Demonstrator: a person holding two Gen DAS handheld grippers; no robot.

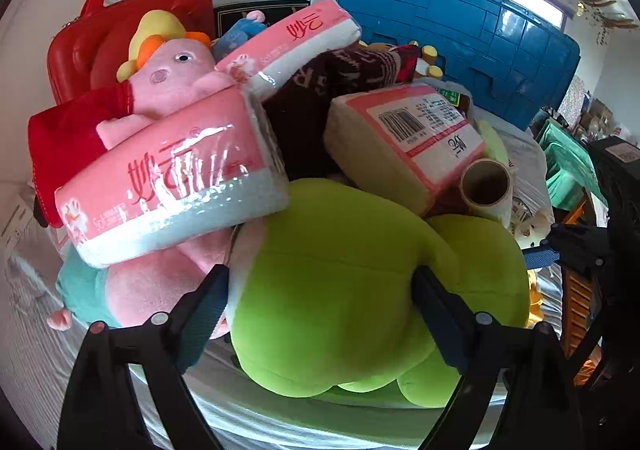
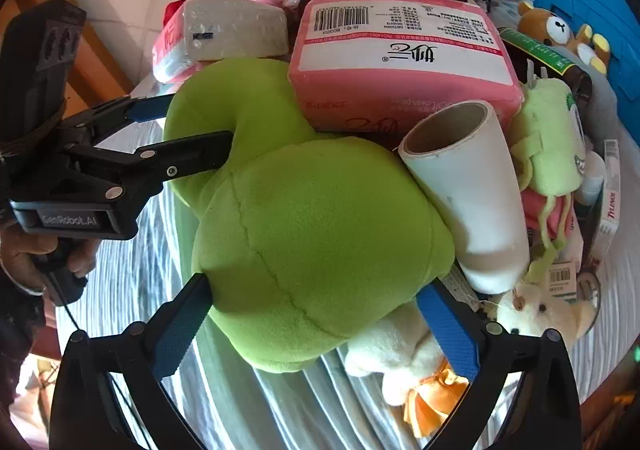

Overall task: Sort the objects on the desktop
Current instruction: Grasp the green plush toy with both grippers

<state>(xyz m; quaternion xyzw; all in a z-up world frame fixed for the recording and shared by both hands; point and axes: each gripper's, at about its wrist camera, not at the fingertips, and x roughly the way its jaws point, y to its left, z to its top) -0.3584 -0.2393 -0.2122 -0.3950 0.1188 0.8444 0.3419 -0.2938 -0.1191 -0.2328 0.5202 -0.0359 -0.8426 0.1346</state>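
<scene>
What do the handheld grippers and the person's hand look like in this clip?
Both grippers are black frames with silver rivets and blue ribbed pads on the jaws: the left gripper and the right gripper. The left one's body bears a "GenRobot.AI" plate, with a thin black cable trailing below. The hand gripping its handle shows a dark sleeve.

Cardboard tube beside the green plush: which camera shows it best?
The right wrist view: the cardboard tube shows whole, open end and full white side, leaning against the green plush. The left wrist view shows mainly its open end, the rest cut off.

"GenRobot.AI" on left gripper (image 2: pixel 188 130), "TYLENOL" on white box (image 2: pixel 610 206)
</scene>
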